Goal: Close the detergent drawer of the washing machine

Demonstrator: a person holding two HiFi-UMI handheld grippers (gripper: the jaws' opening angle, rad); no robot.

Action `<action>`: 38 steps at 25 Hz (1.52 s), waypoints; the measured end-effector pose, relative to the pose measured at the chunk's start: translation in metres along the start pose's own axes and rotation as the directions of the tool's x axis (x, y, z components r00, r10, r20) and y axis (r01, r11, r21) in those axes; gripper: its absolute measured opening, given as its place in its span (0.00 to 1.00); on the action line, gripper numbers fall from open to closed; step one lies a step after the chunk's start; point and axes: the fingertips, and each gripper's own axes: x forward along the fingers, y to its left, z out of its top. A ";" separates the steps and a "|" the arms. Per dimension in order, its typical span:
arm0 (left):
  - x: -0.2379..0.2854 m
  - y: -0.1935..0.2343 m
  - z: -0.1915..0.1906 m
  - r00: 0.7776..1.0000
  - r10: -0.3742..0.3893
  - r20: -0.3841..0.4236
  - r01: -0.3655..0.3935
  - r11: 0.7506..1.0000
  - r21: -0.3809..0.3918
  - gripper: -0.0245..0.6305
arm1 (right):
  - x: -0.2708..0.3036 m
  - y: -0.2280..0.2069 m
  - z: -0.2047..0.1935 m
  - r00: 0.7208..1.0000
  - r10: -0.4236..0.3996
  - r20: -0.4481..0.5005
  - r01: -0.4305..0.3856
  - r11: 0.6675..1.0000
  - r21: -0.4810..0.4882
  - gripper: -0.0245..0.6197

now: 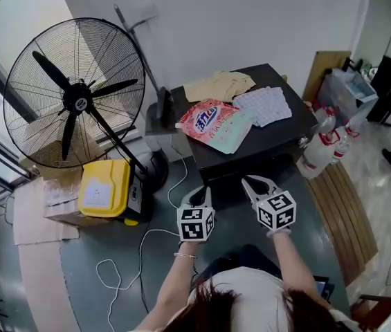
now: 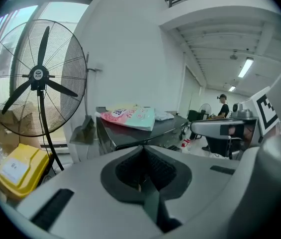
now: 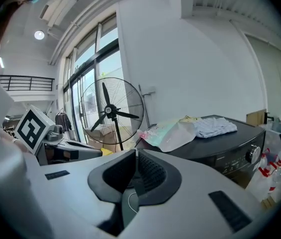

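Before the washer (image 1: 278,133), left hand-held gripper (image 1: 196,196) and right hand-held gripper (image 1: 252,182) closed (fan (image 1: 77,102) leftward)

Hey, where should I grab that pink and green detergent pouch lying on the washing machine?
Pinch the detergent pouch by its near-left corner, coming from the front. It lies flat on the washing machine, and that corner appears to overhang the top, probably leaving room for jaws.

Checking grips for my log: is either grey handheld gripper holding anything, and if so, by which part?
Nothing is held: the grey left gripper and the right gripper each have their jaws together with nothing between them.
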 end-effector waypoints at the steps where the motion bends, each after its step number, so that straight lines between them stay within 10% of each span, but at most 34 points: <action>1: -0.004 -0.002 0.003 1.000 -0.004 0.012 0.004 1.000 0.006 0.07 | -0.003 0.002 0.002 1.000 0.003 0.008 -0.003 1.000 -0.001 0.10; 18: -0.066 -0.049 0.047 0.977 0.057 0.207 -0.076 0.994 0.084 0.07 | -0.073 0.008 0.034 0.995 0.014 0.101 -0.008 0.998 -0.064 0.08; 38: -0.101 -0.119 0.050 0.959 0.130 0.251 -0.161 0.981 0.107 0.07 | -0.144 -0.004 0.047 0.990 -0.008 0.140 0.027 0.990 -0.139 0.08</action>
